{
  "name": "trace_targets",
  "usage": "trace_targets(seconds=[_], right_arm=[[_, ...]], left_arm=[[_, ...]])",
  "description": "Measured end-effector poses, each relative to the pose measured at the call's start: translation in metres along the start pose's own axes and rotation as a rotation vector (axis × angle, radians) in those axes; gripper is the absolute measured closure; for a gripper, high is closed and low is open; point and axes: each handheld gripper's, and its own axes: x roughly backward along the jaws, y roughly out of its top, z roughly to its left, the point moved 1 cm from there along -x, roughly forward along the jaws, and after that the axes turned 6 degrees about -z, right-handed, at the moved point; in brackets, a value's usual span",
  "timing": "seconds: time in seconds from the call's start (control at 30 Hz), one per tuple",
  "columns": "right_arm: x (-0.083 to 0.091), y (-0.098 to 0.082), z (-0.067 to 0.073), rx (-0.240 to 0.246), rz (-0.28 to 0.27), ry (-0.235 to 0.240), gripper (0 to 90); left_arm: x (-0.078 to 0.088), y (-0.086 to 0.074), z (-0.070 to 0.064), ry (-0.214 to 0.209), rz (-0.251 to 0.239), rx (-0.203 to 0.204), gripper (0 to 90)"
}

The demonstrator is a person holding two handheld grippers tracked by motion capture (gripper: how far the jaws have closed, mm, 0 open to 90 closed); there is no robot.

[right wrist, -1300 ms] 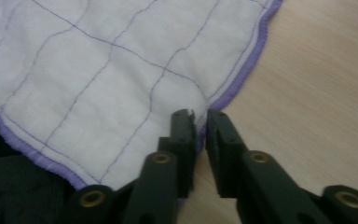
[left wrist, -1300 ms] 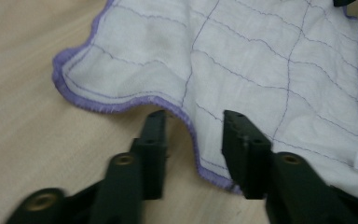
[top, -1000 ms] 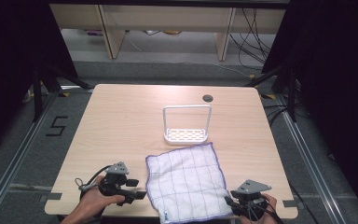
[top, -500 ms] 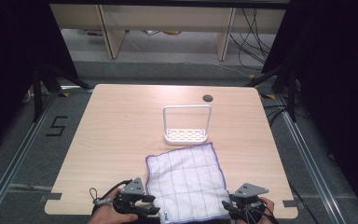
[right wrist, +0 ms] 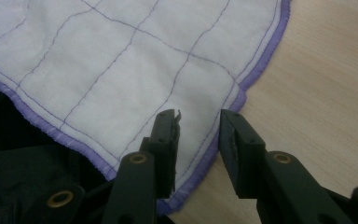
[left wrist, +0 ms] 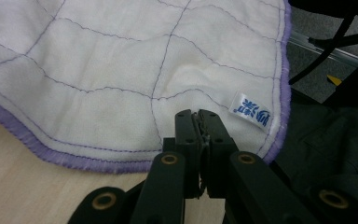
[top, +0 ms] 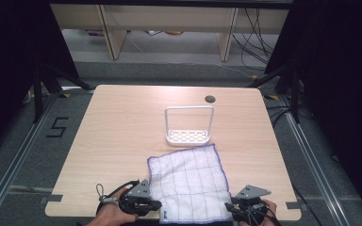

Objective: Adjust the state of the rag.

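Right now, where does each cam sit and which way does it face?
High view: above the person's table edge, looking forward and down on the table, rack, cloth; both hands and grippers at the bottom.
Left gripper view: rides the left gripper, jaws together over the cloth's near left edge with the label.
Right gripper view: rides the right gripper, jaws apart astride the cloth's near right corner.
Shared: all see the purple-edged cloth.

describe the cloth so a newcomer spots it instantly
On the light wooden table, at the near edge between the two grippers, lies a white quilted cloth with purple stitched border. Unlike the white wire-handled rack beyond it, it is soft, flat, and carries a small blue-printed label.
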Motion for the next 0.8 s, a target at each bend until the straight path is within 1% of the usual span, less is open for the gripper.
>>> trace_targets(seconds=[0.03, 0.07, 0.1, 0.13, 0.17, 0.2, 0.23, 0.27, 0.3, 0.33, 0.37, 0.4, 0.43, 0.47, 0.5, 0.53, 0.57, 0.6, 0.63, 0.67, 0.7, 0.73, 0.77, 0.8], right_arm=[[0.0, 0.0, 0.0, 0.014, -0.016, -0.001, 67.5], [0.003, 0.0, 0.002, 0.013, -0.005, 0.003, 67.0], [0.005, 0.0, 0.006, 0.0, -0.01, 0.008, 65.7], [0.005, 0.0, 0.008, 0.005, -0.008, 0.008, 65.6], [0.005, 0.0, 0.011, 0.006, -0.002, 0.007, 65.5], [0.002, -0.002, 0.013, 0.023, 0.004, 0.006, 65.2], [0.0, -0.003, 0.015, 0.017, 0.033, 0.012, 66.2], [-0.003, -0.005, 0.016, 0.015, 0.046, 0.01, 69.6], [-0.003, -0.004, 0.015, 0.046, 0.037, 0.008, 78.1], [-0.001, -0.004, 0.017, 0.025, 0.059, 0.023, 84.8], [0.0, -0.004, 0.017, 0.043, 0.054, 0.019, 88.4], [0.0, -0.005, 0.016, 0.075, 0.044, 0.013, 89.1], [0.002, -0.005, 0.019, 0.065, 0.063, 0.027, 89.4], [0.004, -0.006, 0.021, 0.079, 0.064, 0.034, 89.6], [0.006, -0.007, 0.025, 0.082, 0.064, 0.044, 89.6], [0.009, -0.008, 0.029, 0.091, 0.07, 0.055, 89.7], [0.01, -0.009, 0.032, 0.085, 0.074, 0.059, 89.6], [0.01, -0.01, 0.034, 0.087, 0.079, 0.065, 89.4], [0.009, -0.011, 0.036, 0.084, 0.082, 0.07, 89.0], [0.008, -0.012, 0.036, 0.073, 0.089, 0.068, 88.4], [0.007, -0.011, 0.035, 0.081, 0.086, 0.065, 85.6], [0.006, -0.011, 0.034, 0.064, 0.082, 0.063, 79.2], [0.006, -0.009, 0.033, 0.052, 0.075, 0.046, 71.0], [0.007, -0.007, 0.031, 0.048, 0.066, 0.039, 68.5]], left_arm=[[0.002, 0.001, -0.001, -0.001, -0.003, -0.001, 86.6], [0.005, 0.001, -0.001, -0.002, -0.01, -0.005, 86.7], [0.006, 0.002, -0.001, -0.007, -0.008, -0.012, 86.7], [0.007, 0.002, -0.001, -0.014, -0.009, -0.011, 86.7], [0.009, 0.002, -0.001, -0.014, -0.006, -0.017, 86.7], [0.01, 0.002, -0.002, -0.015, -0.009, -0.015, 86.7], [0.011, 0.003, -0.002, -0.024, -0.006, -0.019, 86.7], [0.013, 0.003, -0.002, -0.022, -0.006, -0.024, 86.8], [0.014, 0.003, -0.003, -0.025, -0.012, -0.006, 86.8], [0.017, 0.003, -0.002, -0.03, -0.008, -0.029, 86.8], [0.019, 0.003, -0.003, -0.03, -0.01, -0.023, 86.9], [0.021, 0.003, -0.002, -0.029, -0.008, -0.03, 86.9], [0.023, 0.003, -0.002, -0.034, -0.011, -0.028, 87.0], [0.025, 0.002, -0.002, -0.031, -0.009, -0.025, 86.9], [0.026, 0.0, -0.002, -0.024, 0.001, -0.024, 87.0], [0.026, -0.001, -0.001, -0.033, 0.002, -0.021, 87.0], [0.026, -0.002, 0.0, -0.033, 0.019, -0.03, 86.9], [0.025, -0.004, 0.001, -0.038, 0.026, -0.019, 86.6], [0.024, -0.006, 0.002, -0.037, 0.025, 0.001, 86.1], [0.023, -0.008, 0.003, -0.043, 0.031, 0.01, 85.7], [0.022, -0.009, 0.005, -0.03, 0.03, 0.015, 85.1], [0.023, -0.009, 0.007, -0.025, 0.018, 0.047, 82.0], [0.025, -0.009, 0.009, -0.023, 0.009, 0.055, 75.7], [0.028, -0.007, 0.012, -0.011, -0.007, 0.063, 74.8]])
